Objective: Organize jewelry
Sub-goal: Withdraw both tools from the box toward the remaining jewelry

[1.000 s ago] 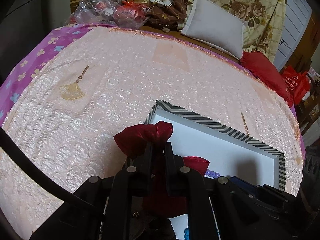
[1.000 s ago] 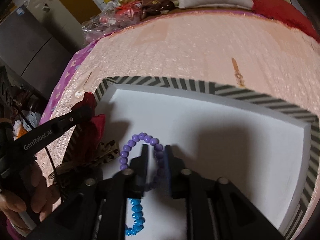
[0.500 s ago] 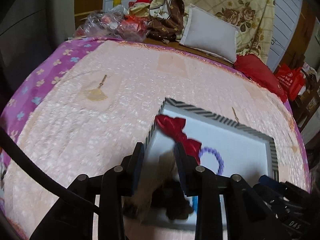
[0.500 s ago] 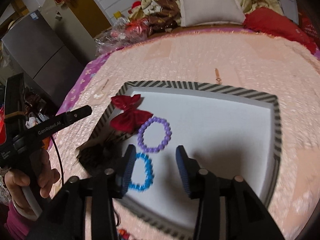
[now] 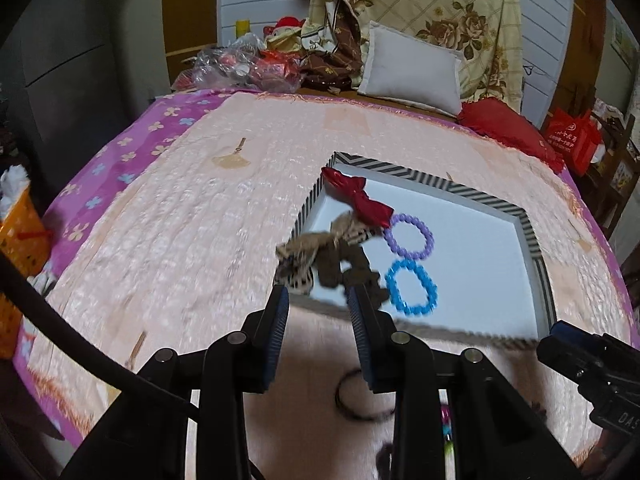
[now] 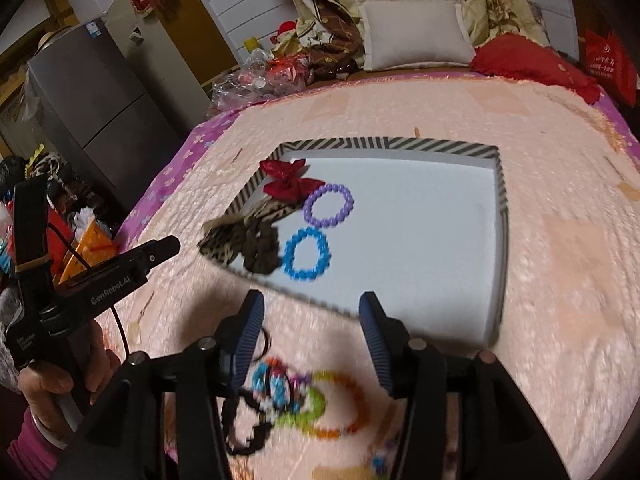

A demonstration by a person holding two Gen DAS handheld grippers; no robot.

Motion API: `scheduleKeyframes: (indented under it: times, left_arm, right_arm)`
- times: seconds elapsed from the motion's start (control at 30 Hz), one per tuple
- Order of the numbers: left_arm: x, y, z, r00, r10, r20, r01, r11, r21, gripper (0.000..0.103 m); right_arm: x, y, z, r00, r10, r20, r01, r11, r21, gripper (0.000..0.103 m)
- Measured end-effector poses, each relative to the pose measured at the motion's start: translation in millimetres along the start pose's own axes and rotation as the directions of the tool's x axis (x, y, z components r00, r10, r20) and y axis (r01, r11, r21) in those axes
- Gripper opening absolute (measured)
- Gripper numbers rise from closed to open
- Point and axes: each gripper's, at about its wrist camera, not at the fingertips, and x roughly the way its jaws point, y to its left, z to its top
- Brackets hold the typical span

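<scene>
Task judged part done: ahead of both empty, parted grippers, left gripper (image 5: 318,300) and right gripper (image 6: 312,312), the striped tray (image 6: 498,184) holds red bow (image 6: 290,182), purple bracelet (image 6: 328,205), blue bracelet (image 6: 307,254) and leopard-print scrunchies (image 6: 240,242); a bracelet pile (image 6: 308,396) beneath the right gripper awaits.

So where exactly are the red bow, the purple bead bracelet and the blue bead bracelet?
red bow (image 6: 289,183): right wrist view, on the knot at its middle.
purple bead bracelet (image 6: 349,198): right wrist view, on the beads of its right side.
blue bead bracelet (image 5: 431,285): left wrist view, on the beads of its right side.
</scene>
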Motion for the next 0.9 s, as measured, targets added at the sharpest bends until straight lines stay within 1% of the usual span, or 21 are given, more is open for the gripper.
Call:
scheduleKeyframes:
  times: [0.13,0.2,0.33,0.5,0.67,0.9]
  left_arm:
    - [-21.9,-4.2,-19.4,1.000,0.001,0.026,-0.001,1.000,0.009,0.028]
    - [-29.3,-5.7,-27.5,0.999,0.005,0.033,-0.006,1.000,0.014,0.028]
    - [-42.9,-8.9,-46.0,0.999,0.004,0.045,-0.004,1.000,0.011,0.028]
    - [-50.7,-14.2,-64.6,0.999,0.004,0.043,-0.004,1.000,0.015,0.028]
    - [-54.8,-19.0,-76.0,0.999,0.007,0.041,-0.008,1.000,0.024,0.028]
    - [-57.5,-25.3,-87.2,0.998,0.028,0.051,-0.030,0.999,0.044,0.028]
  right_arm:
    - [-17.1,4.3,-20.6,1.000,0.007,0.006,-0.007,1.000,-0.003,0.055]
    - [-25.7,4.7,-32.3,1.000,0.013,0.012,-0.013,1.000,0.008,0.058]
    - [-34.0,6.9,-47.6,1.000,0.015,0.020,-0.015,1.000,0.001,0.058]
    - [-43.7,7.8,-63.0,0.999,-0.007,0.049,0.008,1.000,-0.022,0.059]
    - [-50.8,12.9,-73.1,0.995,-0.061,0.081,0.068,0.994,-0.087,0.059]
    - [-56.9,11.8,-79.7,0.992,-0.082,0.092,0.092,0.989,-0.117,0.059]
